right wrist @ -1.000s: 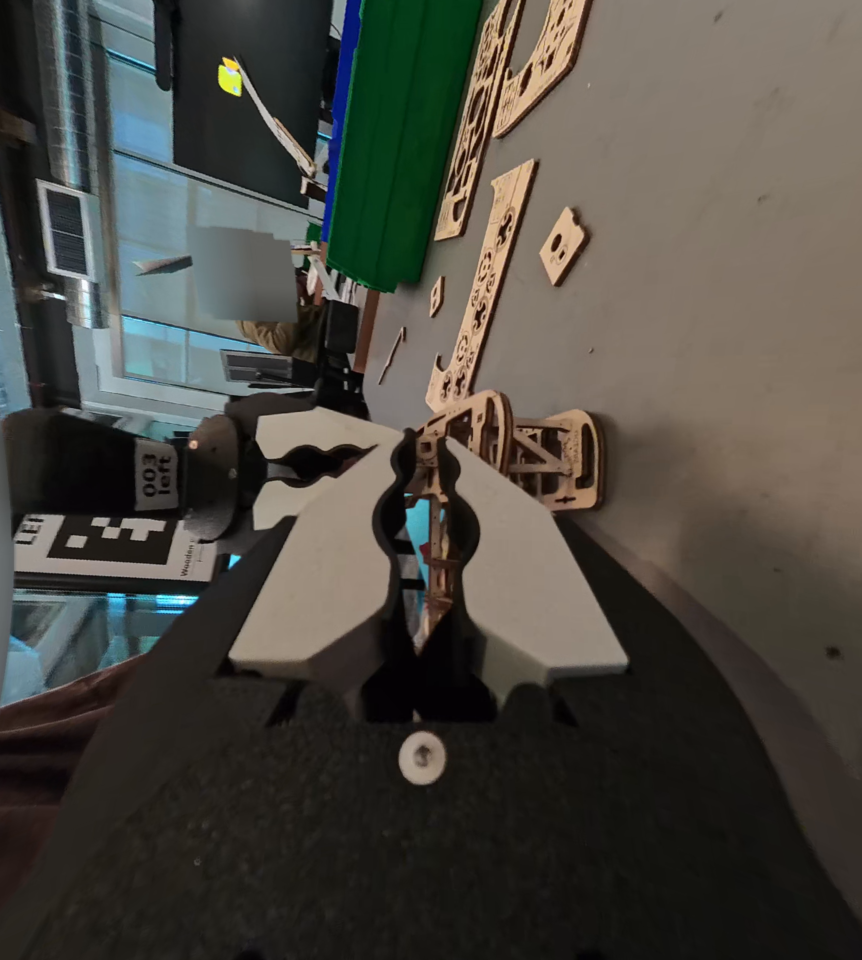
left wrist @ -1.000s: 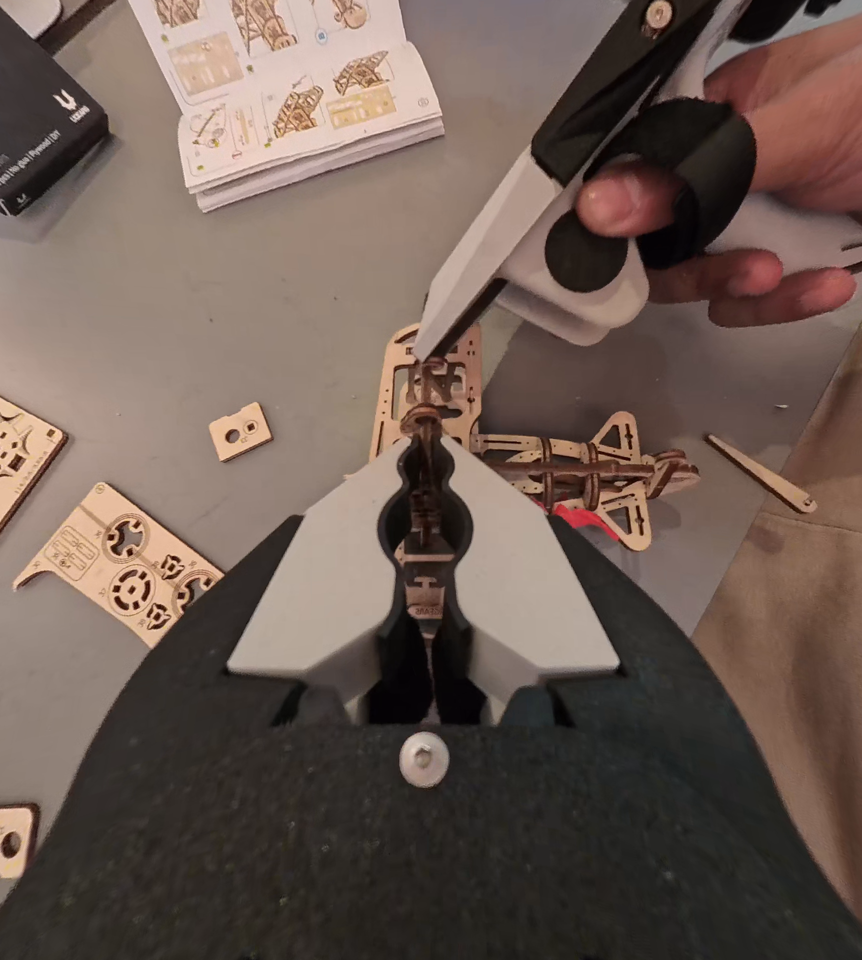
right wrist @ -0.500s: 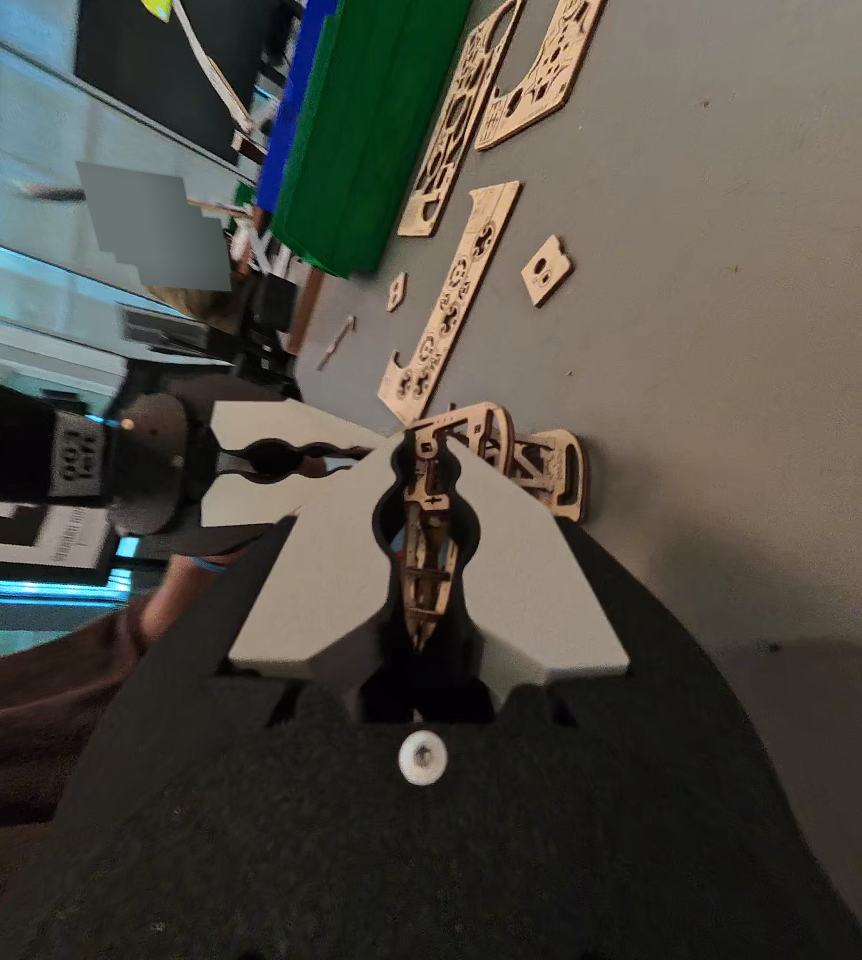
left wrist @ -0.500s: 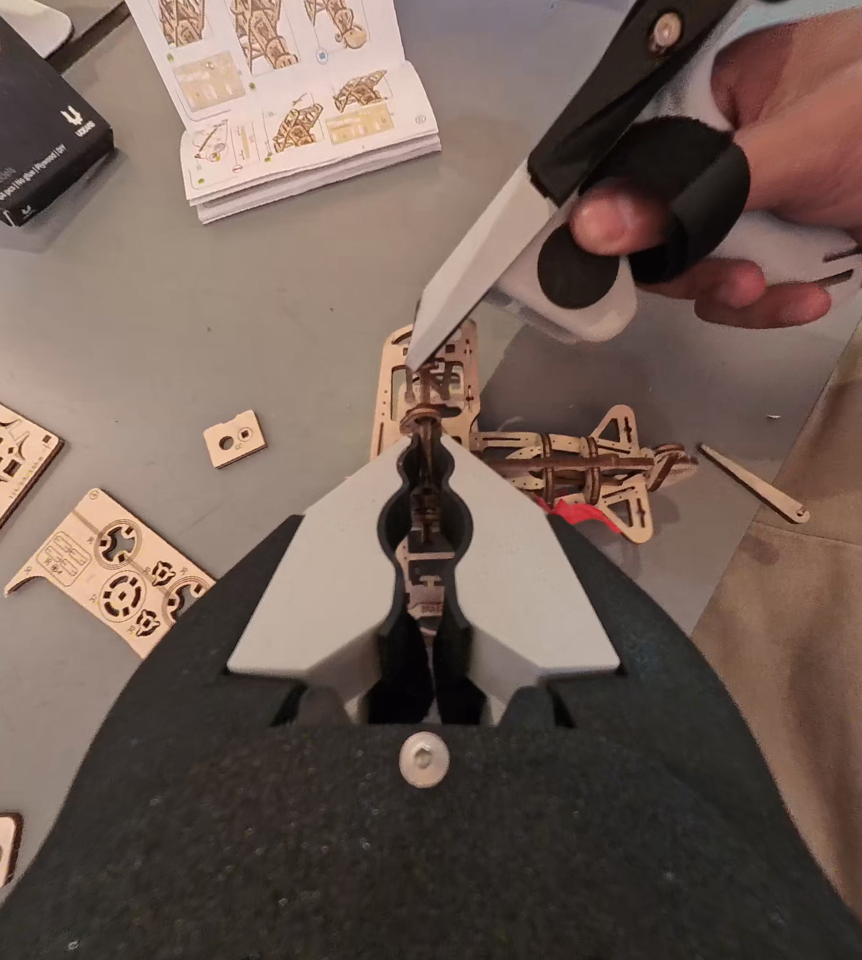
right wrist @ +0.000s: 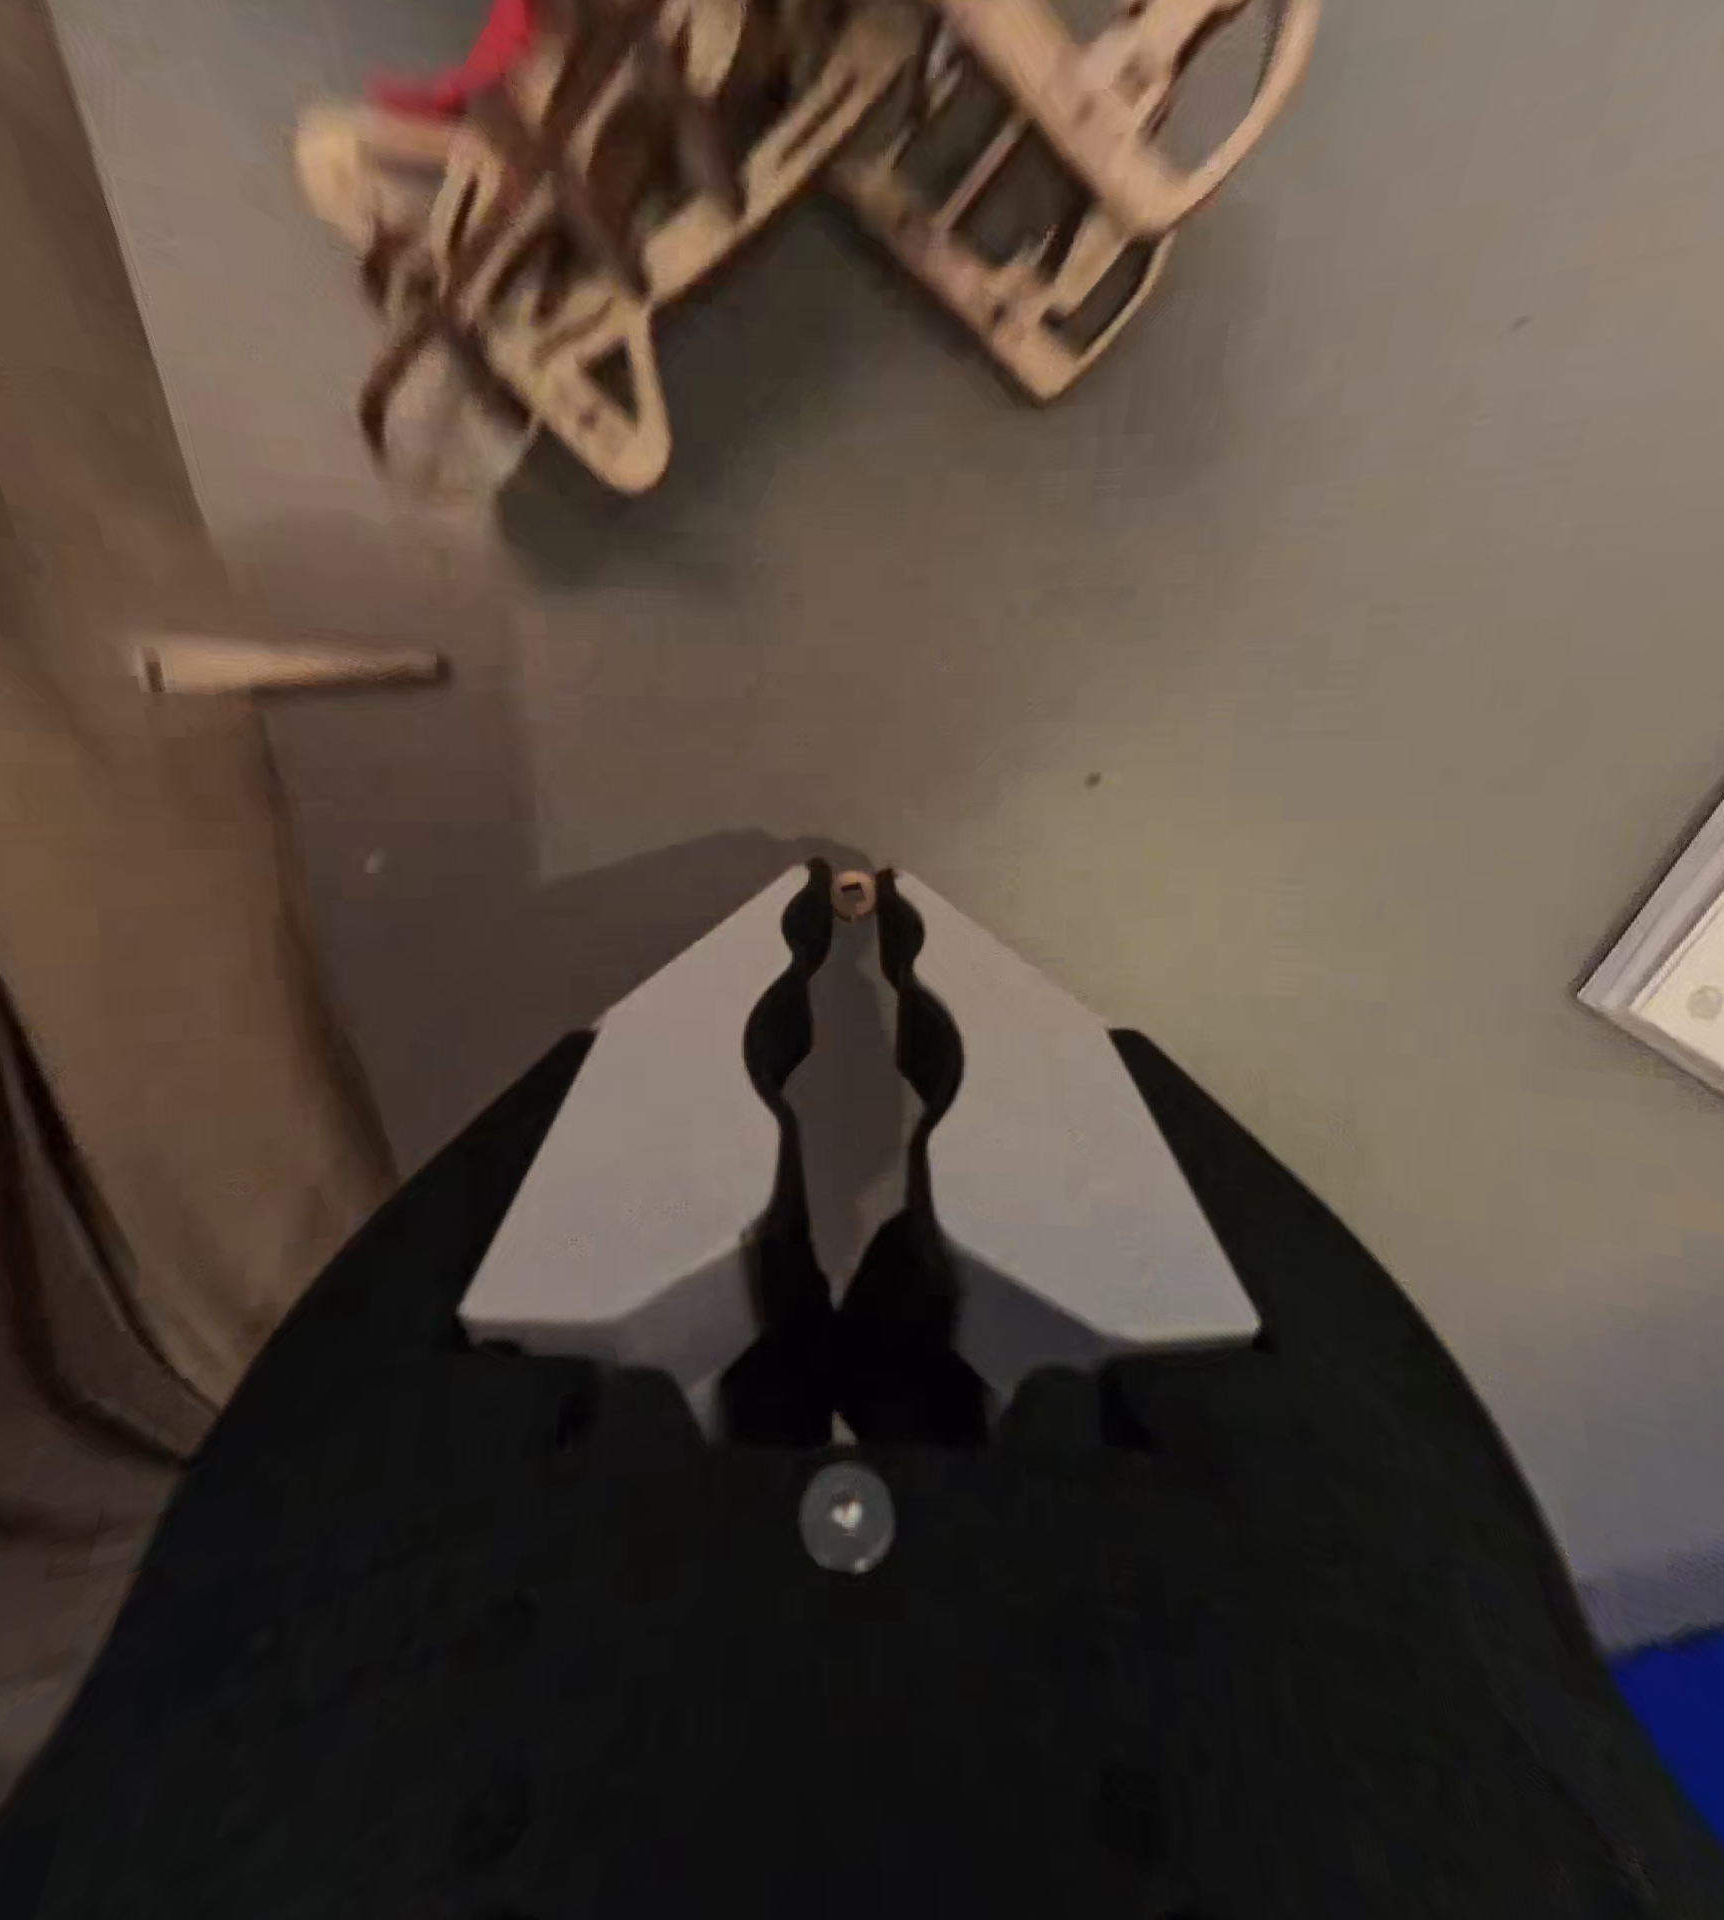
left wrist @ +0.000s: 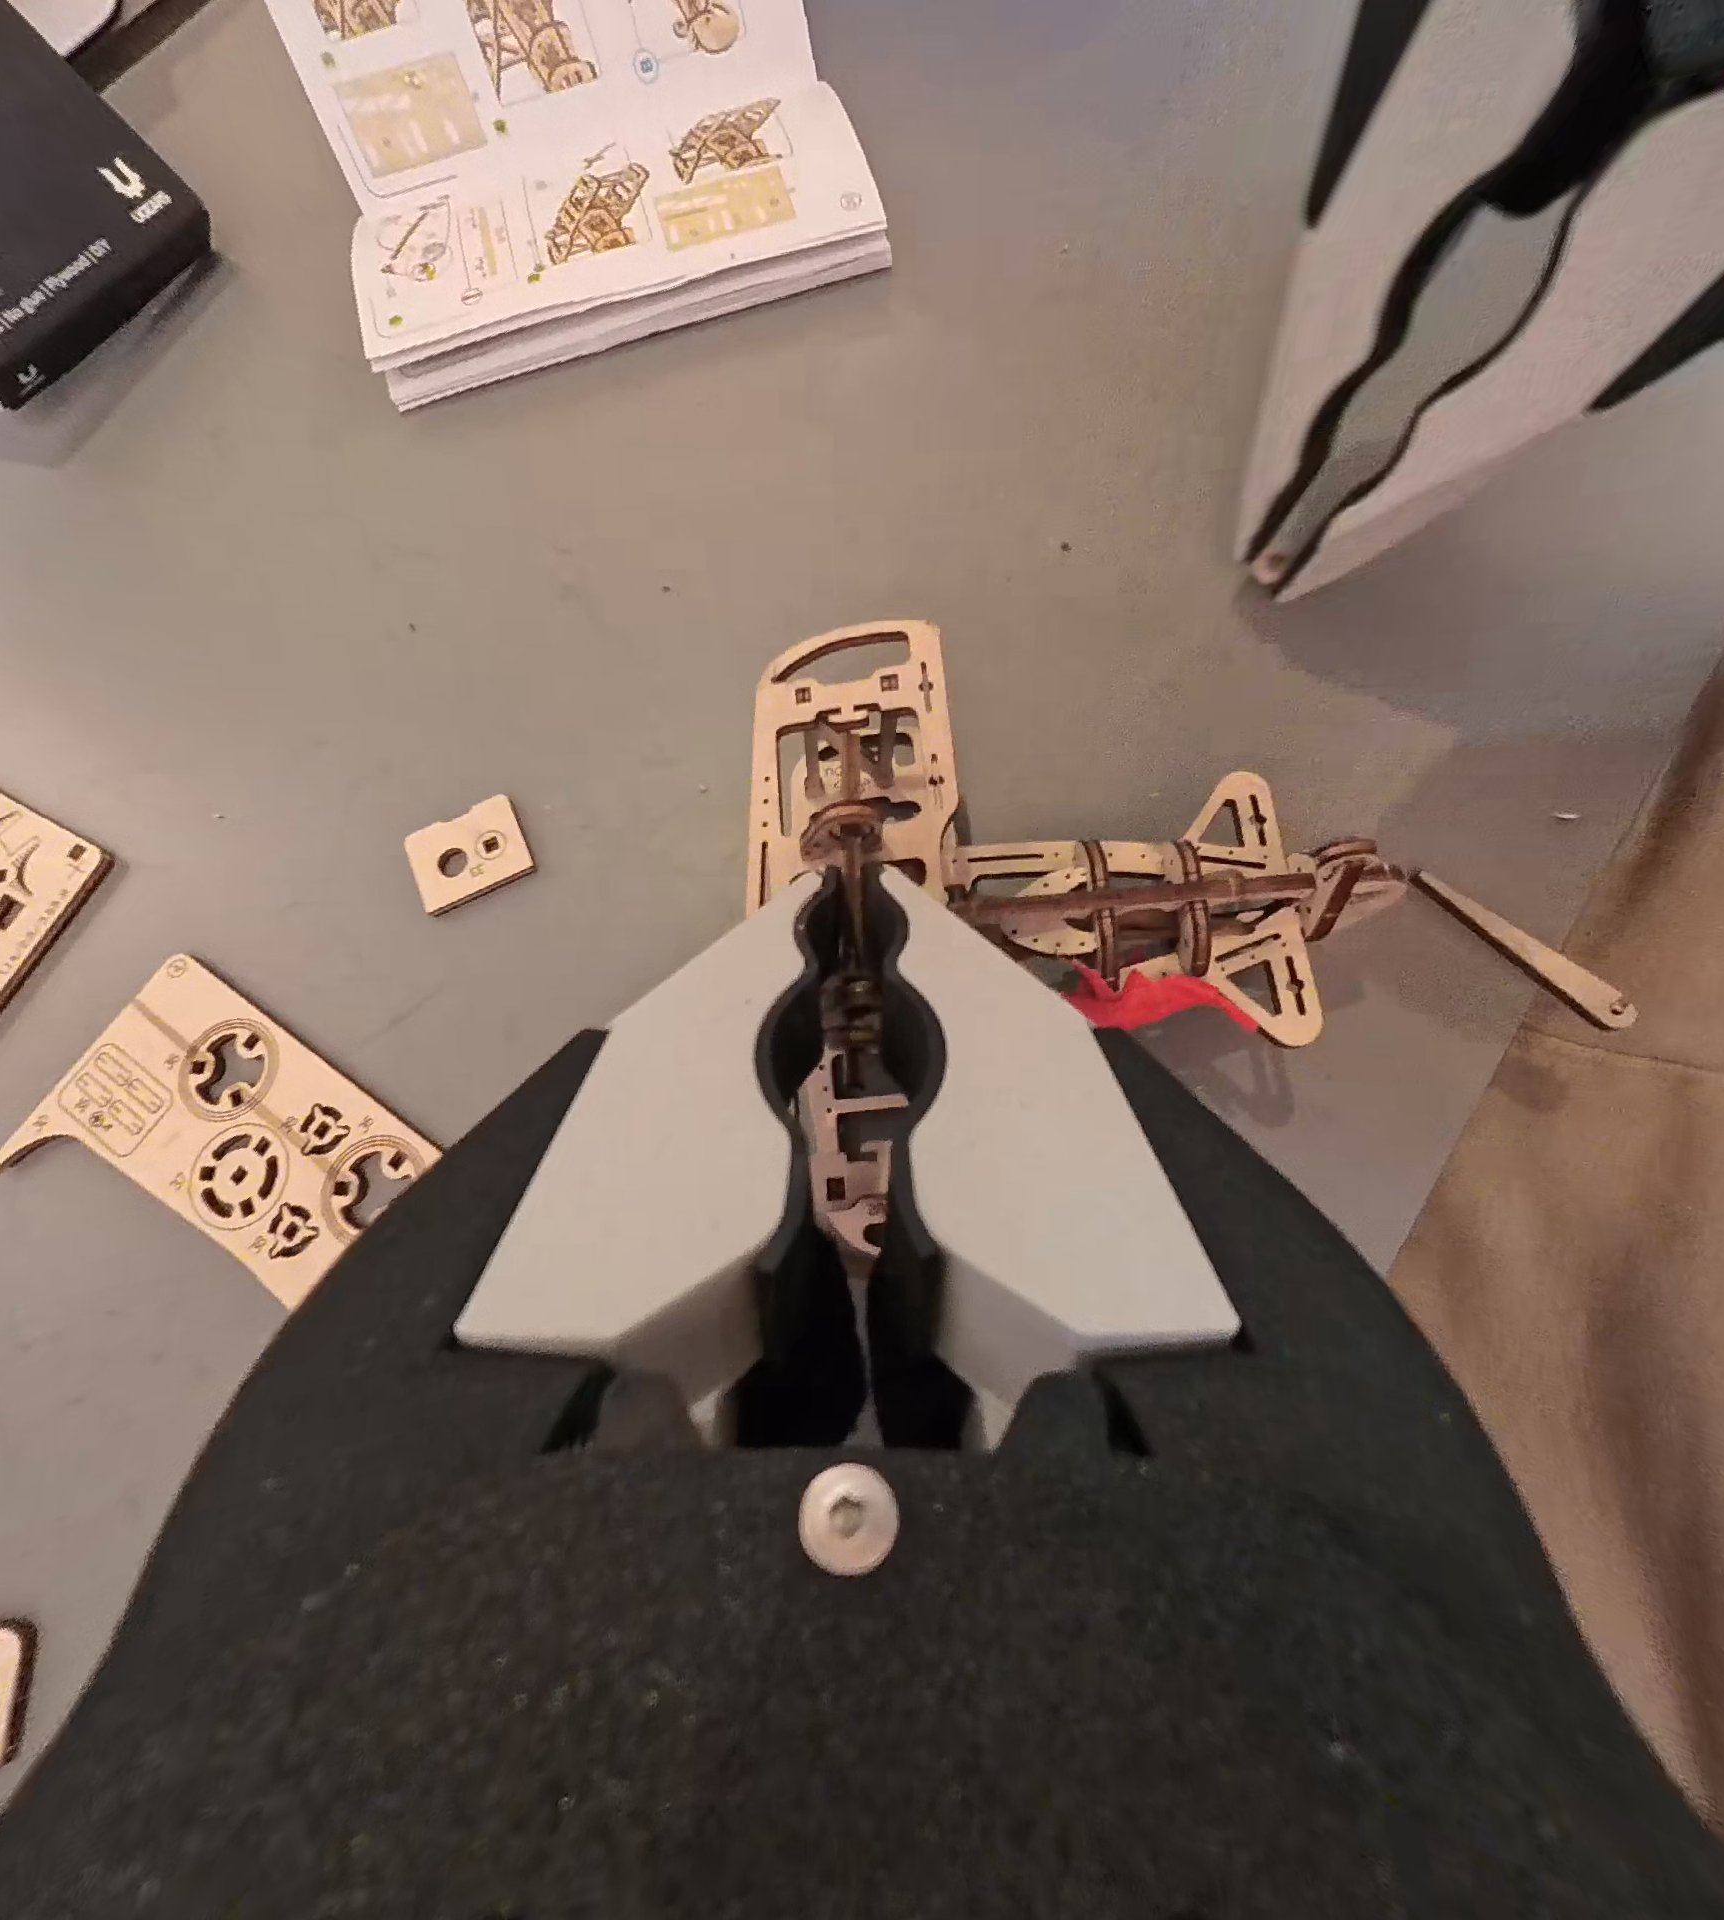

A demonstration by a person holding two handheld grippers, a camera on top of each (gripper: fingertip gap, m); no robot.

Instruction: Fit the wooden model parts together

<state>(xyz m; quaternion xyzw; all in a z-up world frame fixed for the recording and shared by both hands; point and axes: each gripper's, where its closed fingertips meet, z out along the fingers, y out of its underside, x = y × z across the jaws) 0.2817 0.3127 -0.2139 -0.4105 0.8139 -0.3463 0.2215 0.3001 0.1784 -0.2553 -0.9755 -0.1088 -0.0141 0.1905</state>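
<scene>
Left hand-held gripper (left wrist: 853, 883): fingers pressed together on a thin wooden part (left wrist: 850, 1101), held edge-on in the slot, its far end reaching the model (left wrist: 1097, 894) just past the tips. The model – a half-built wooden frame with a red scrap beside it – lies on the grey surface (left wrist: 567, 582).

Right hand-held gripper (right wrist: 850, 883): nearly closed, pinching a tiny wooden ring (right wrist: 853, 891) at the very tips. It hangs above the surface, well apart from the model; its own view is motion-blurred.

Around: an open booklet (left wrist: 609, 197) with printed diagrams and a black box (left wrist: 27, 218) carrying white print – both at the far edge. Punched sheets (left wrist: 224, 1132) and a small plate (left wrist: 471, 854) lie to the left, and a thin stick (left wrist: 1523, 961) sits at the right edge of the surface.
</scene>
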